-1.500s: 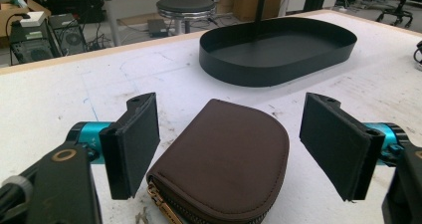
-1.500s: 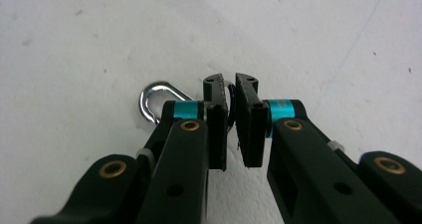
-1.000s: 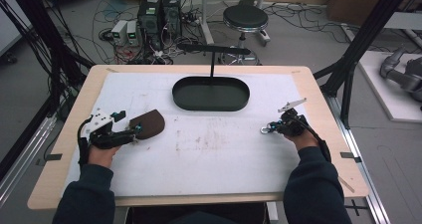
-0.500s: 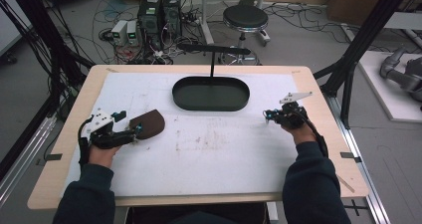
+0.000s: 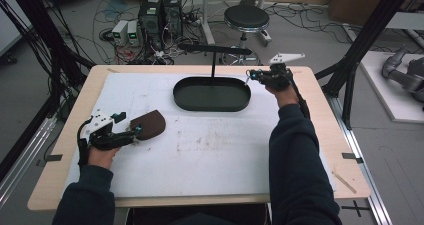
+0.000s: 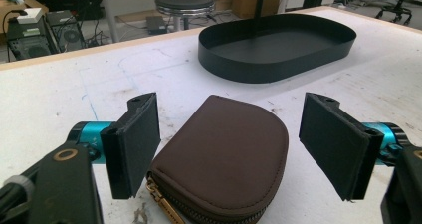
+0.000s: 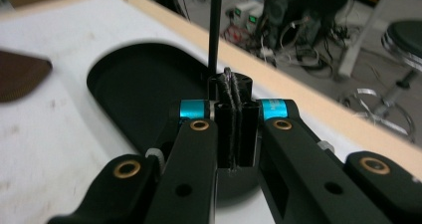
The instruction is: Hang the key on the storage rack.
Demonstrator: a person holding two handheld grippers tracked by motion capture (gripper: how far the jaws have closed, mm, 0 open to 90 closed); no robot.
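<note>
Starting at the left of the high view, the left gripper (image 5: 131, 131) sits low on the white table cover (image 5: 210, 150), with the flat brown half-round zip pouch of woven fabric (image 5: 148, 124) lying at its front end. From up there you can't really tell whether the pouch is pinched or not, but the left gripper view sorts that out: the pouch (image 6: 224, 159) lies flat on the table between the two black pads, jaws wide apart, clear gaps on both sides, nothing touching, and you can even see its brass-coloured zip (image 6: 161, 204) along the near edge. Moving to the middle, the shallow black oval metal tray (image 5: 212, 94) sits at the far side of the cover, well apart from the pouch, with a thin black upright post (image 5: 213, 64) rising right behind it. Over on the right, the right gripper (image 5: 251, 74) hovers above the tray's right end, and the right gripper view shows what the high view is too small for: its jaws are pressed together with only a frayed seam between the pads (image 7: 234, 119), nothing held. No brand names, labels or readable writing that I can make out on any of it.
</note>
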